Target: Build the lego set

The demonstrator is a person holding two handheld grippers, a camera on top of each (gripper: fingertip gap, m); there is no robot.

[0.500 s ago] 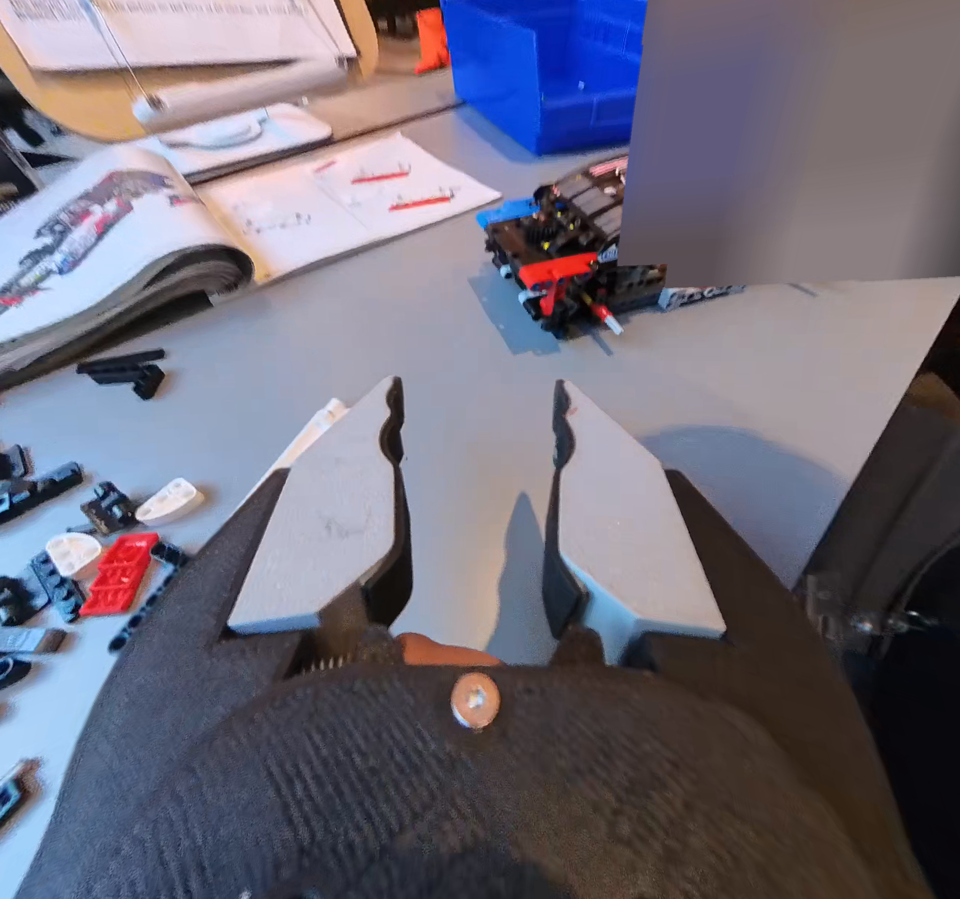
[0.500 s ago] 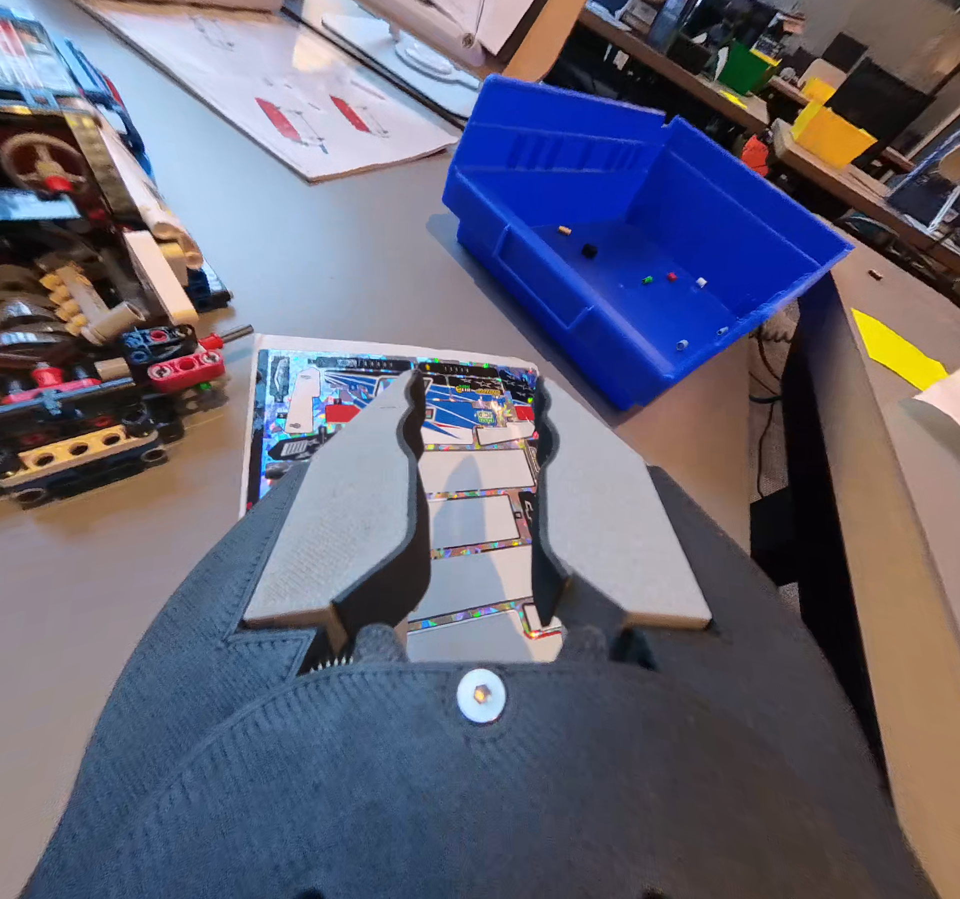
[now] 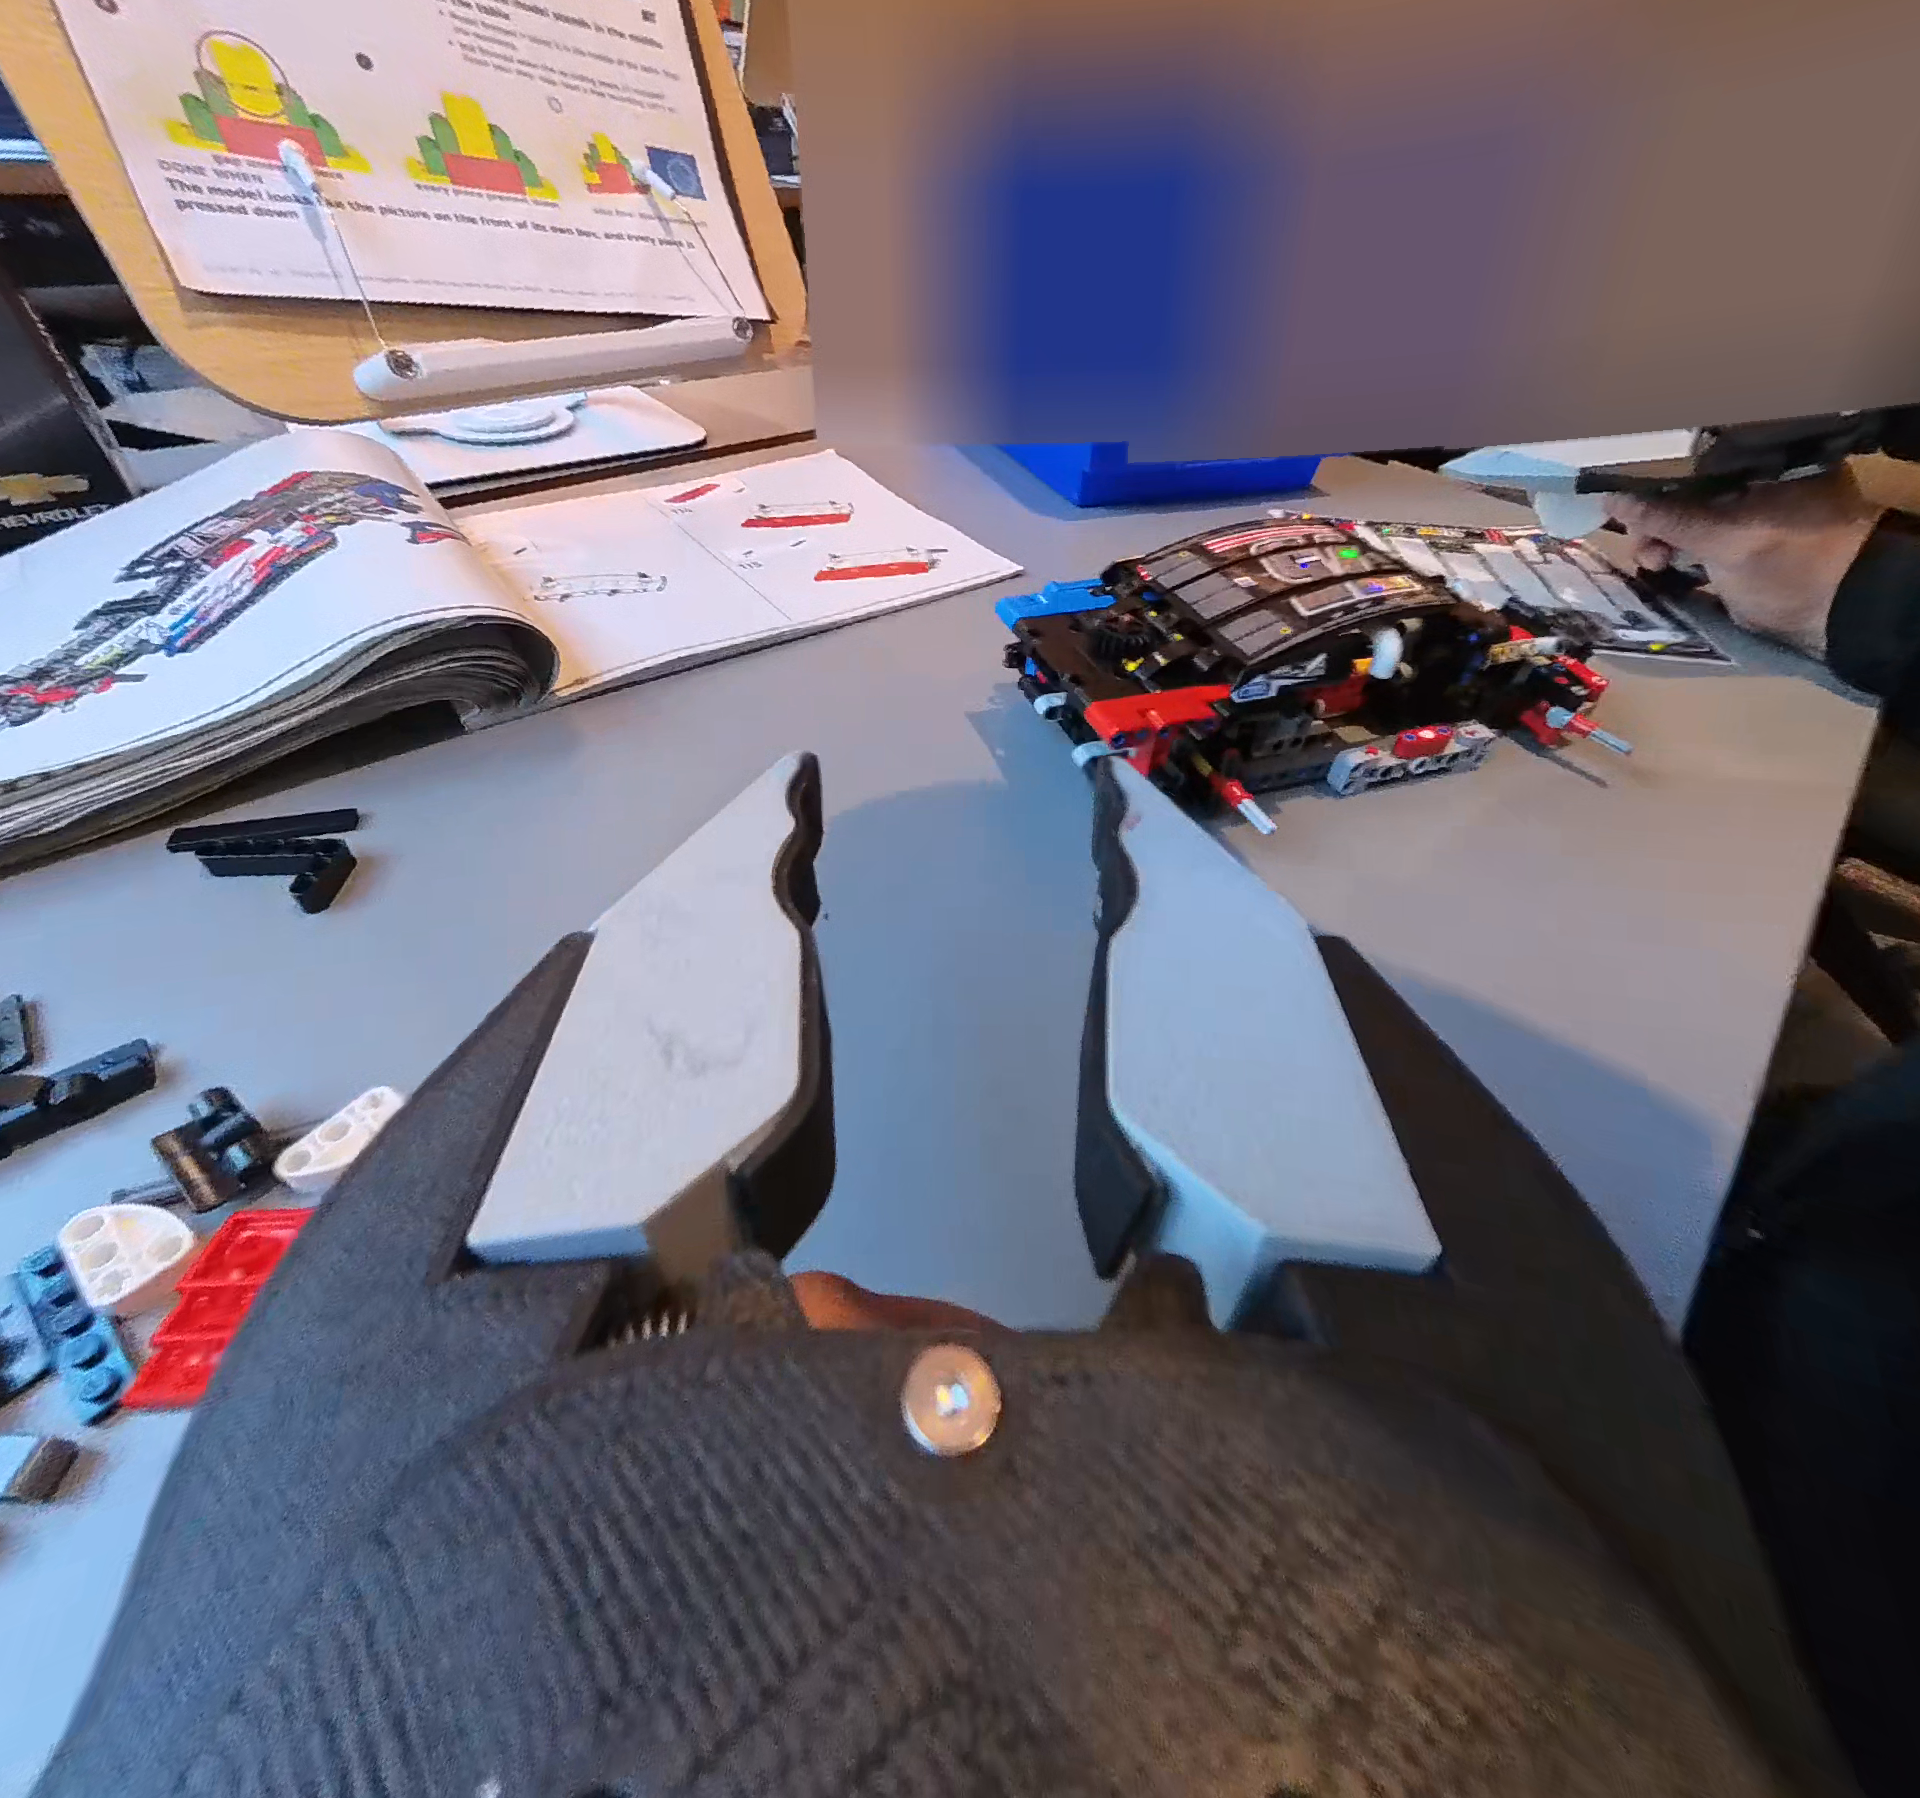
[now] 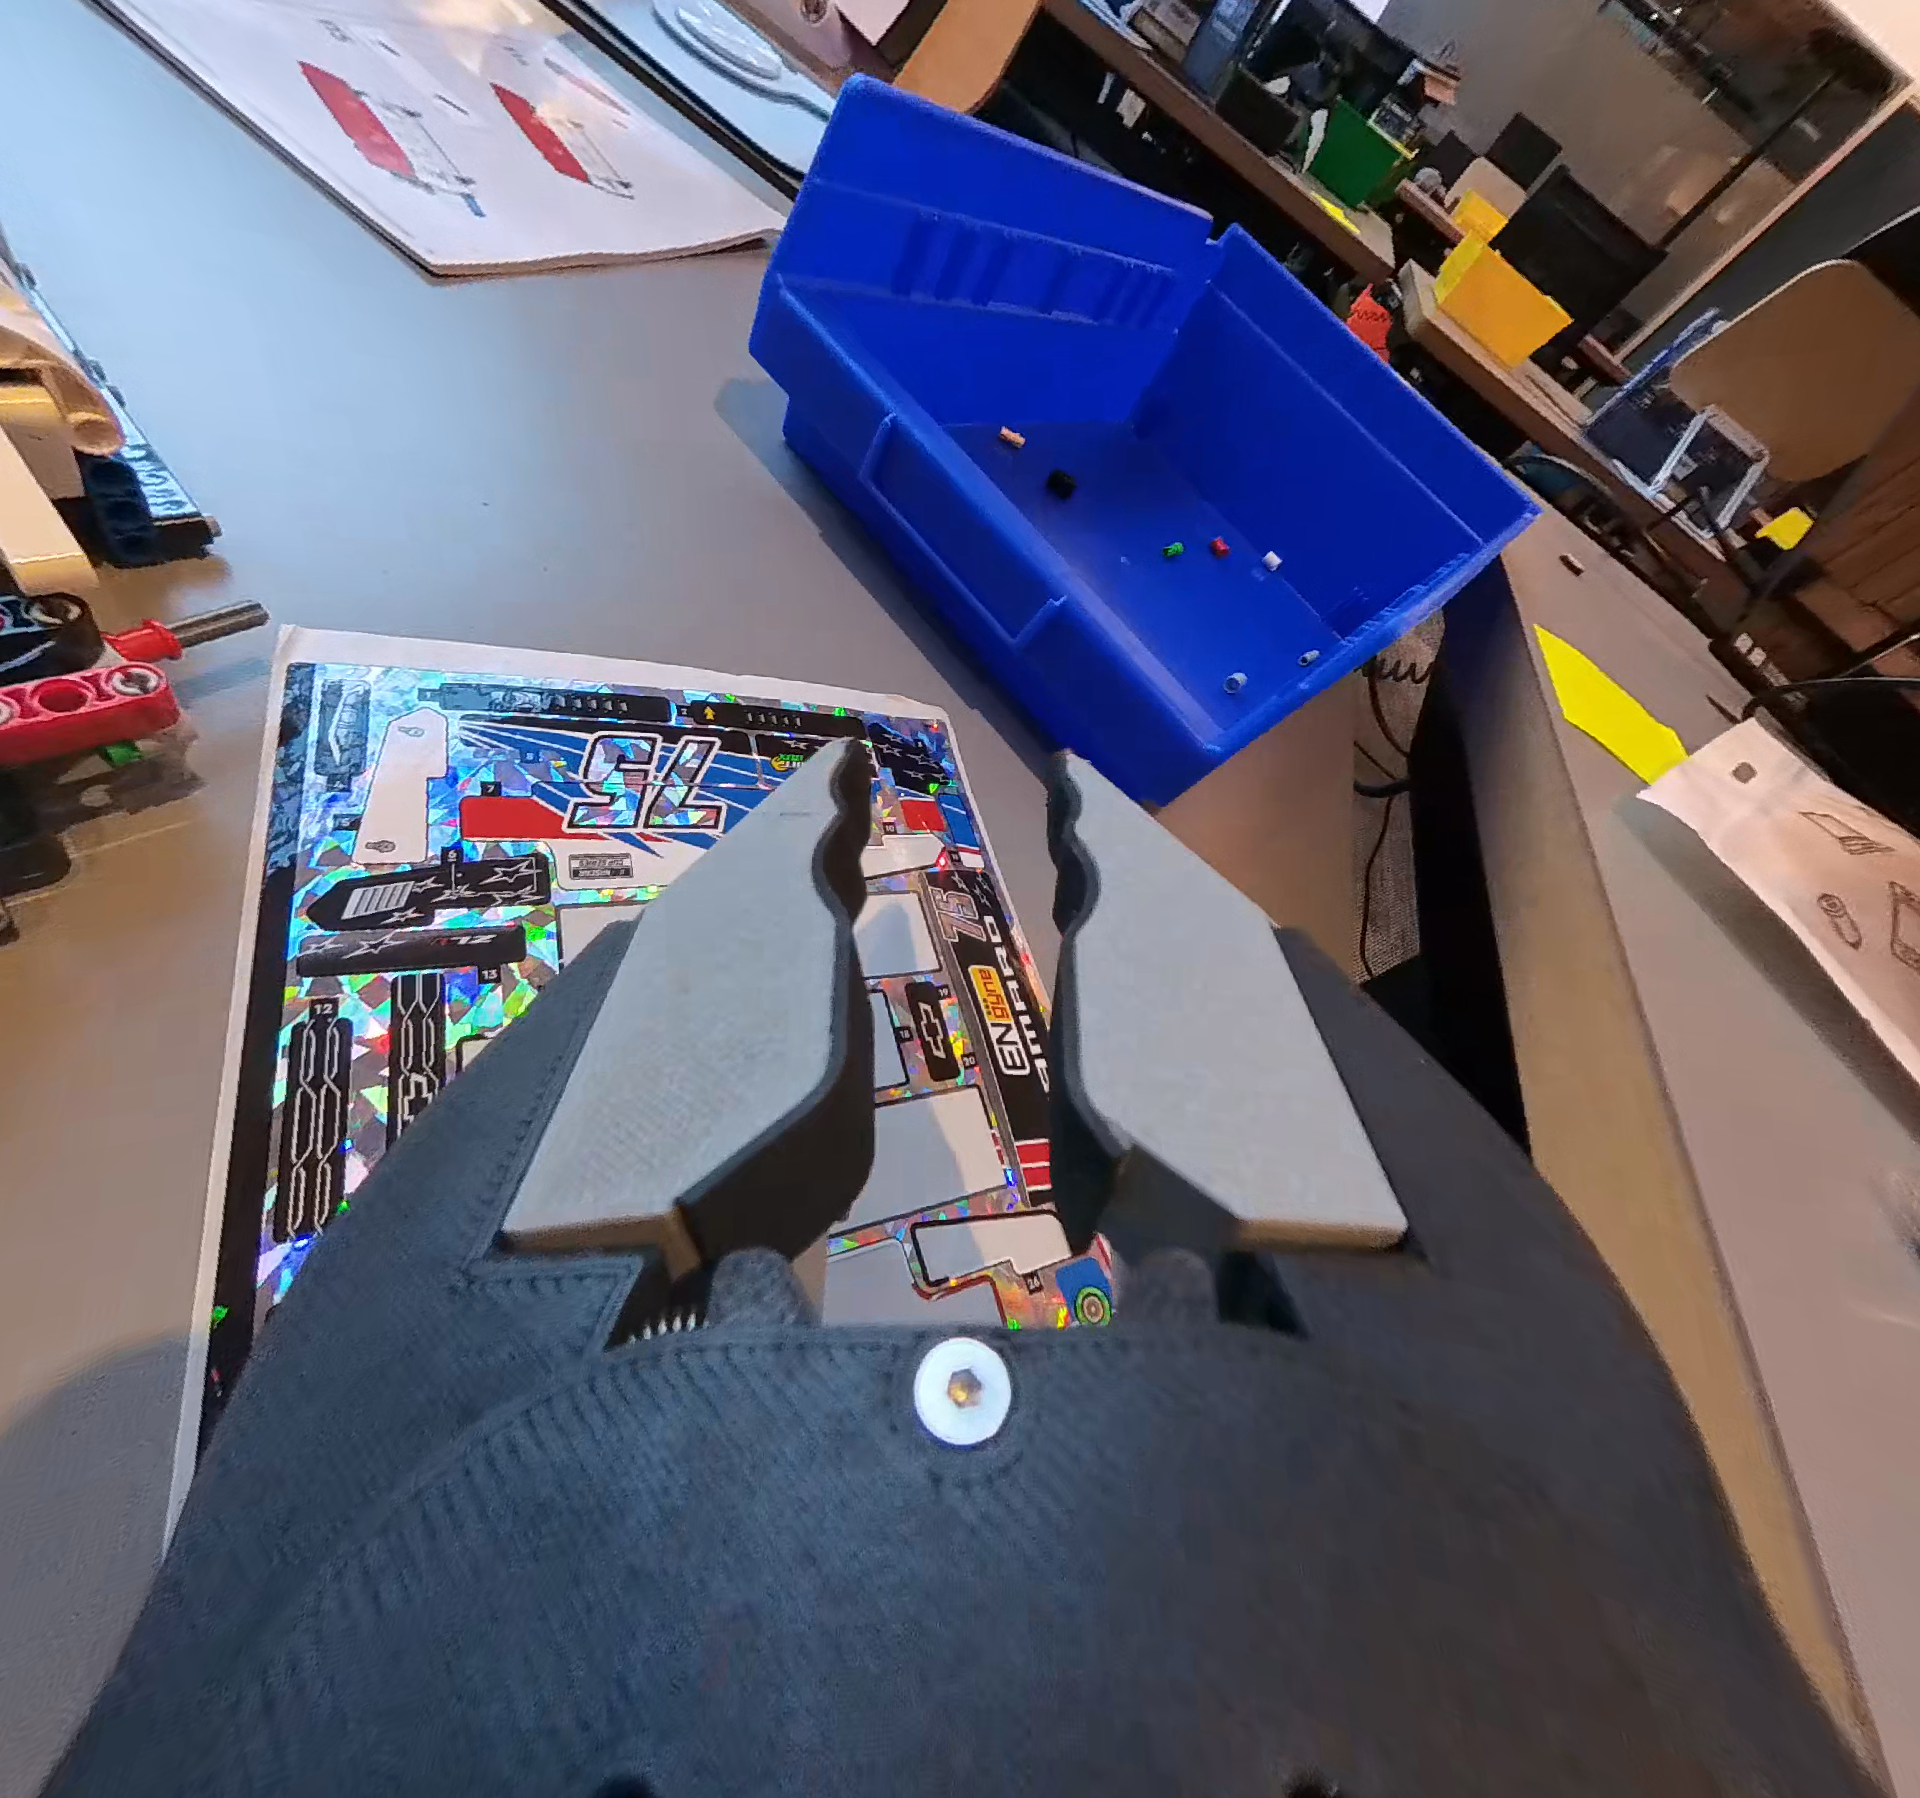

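My right claw (image 4: 951, 787) hangs spread and empty over the shiny holographic sticker sheet (image 4: 416, 917); the black-and-red half-built lego car (image 3: 1299, 657) lies leftward, nearer my spread, empty left claw (image 3: 956, 803).

Grey work table (image 4: 436, 418), matte, filling the lower left of the right wrist view, its right edge dropping to a dark gap. A second grey desk (image 4: 1714, 1073) occupies the right edge, bearing a yellow paper slip (image 4: 1605, 709). Upper right: rows of wooden benches (image 4: 1226, 148) with a green bin (image 4: 1351, 150) and a yellow bin (image 4: 1496, 299), dark monitors behind, and glass partitions (image 4: 1704, 3) beyond. Warm, dim lighting. In the left wrist view, a curved wooden stand (image 3: 260, 366) stands at upper left.
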